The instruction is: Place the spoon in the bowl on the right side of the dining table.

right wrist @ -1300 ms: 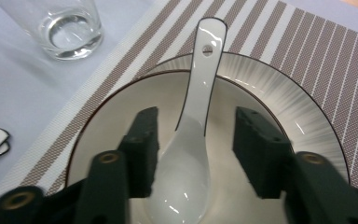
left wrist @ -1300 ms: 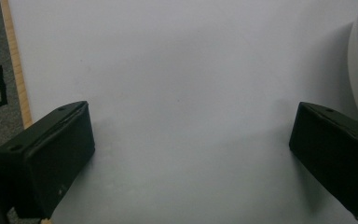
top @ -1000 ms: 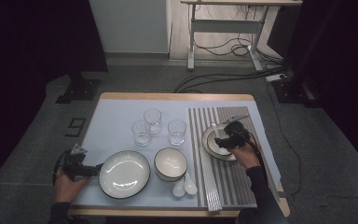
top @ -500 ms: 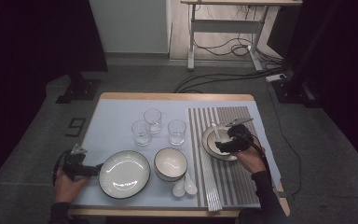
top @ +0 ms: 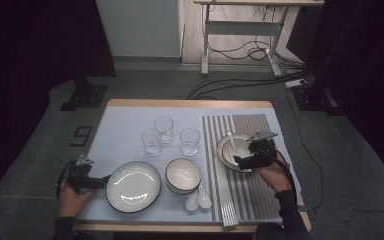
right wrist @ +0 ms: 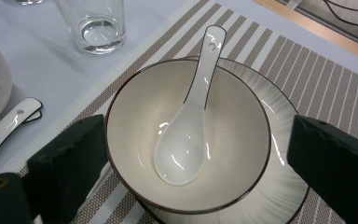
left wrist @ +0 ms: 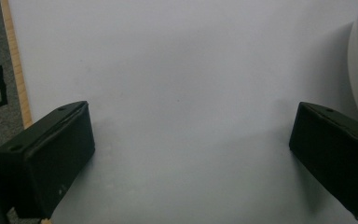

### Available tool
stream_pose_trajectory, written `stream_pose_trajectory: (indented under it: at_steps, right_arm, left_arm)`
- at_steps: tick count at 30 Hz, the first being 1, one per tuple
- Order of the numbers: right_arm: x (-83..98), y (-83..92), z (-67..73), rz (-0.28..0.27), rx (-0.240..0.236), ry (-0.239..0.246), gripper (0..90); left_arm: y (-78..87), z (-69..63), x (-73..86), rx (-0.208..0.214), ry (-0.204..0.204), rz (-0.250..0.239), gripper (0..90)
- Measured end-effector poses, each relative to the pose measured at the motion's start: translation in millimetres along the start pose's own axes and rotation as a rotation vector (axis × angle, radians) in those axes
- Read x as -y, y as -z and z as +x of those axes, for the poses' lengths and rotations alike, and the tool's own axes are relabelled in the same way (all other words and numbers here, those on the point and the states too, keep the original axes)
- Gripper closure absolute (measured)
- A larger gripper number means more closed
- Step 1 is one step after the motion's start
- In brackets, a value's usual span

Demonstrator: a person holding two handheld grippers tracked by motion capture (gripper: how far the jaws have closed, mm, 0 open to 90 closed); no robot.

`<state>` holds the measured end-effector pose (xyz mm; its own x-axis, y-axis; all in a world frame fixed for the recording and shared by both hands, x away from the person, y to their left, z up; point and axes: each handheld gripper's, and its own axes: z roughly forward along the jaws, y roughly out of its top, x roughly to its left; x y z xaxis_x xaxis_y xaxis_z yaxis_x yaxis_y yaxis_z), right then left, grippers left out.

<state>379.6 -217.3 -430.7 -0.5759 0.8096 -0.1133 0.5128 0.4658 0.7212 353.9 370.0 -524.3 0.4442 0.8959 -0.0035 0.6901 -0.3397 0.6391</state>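
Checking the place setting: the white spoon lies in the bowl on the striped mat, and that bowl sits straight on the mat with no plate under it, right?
Not quite. The spoon does lie in the bowl on the striped mat, but the bowl sits on a plate, as the right gripper view shows.

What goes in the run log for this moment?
right gripper: opening, nothing held | spoon: in bowl | left gripper: open beside plate

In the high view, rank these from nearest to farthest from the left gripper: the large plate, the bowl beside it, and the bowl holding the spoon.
1. large plate, right beside the left gripper.
2. bowl, just past the plate.
3. bowl holding the spoon, on the striped mat, far side.
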Motion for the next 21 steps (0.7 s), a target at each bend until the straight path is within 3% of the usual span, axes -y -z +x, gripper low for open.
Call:
stream_pose_trajectory:
  at_steps: [3,21]
  right_arm:
    - [2.5,2.1,1.2,0.003,0.006,-0.002,0.0]
    - [35.6,11.1,1.1,0.024,0.02,-0.049,0.0]
  left_arm:
    - [0.0,-0.1,0.0,0.0,0.0,0.0,0.0]
    - [-0.1,-0.2,0.1,-0.001,0.002,-0.002,0.0]
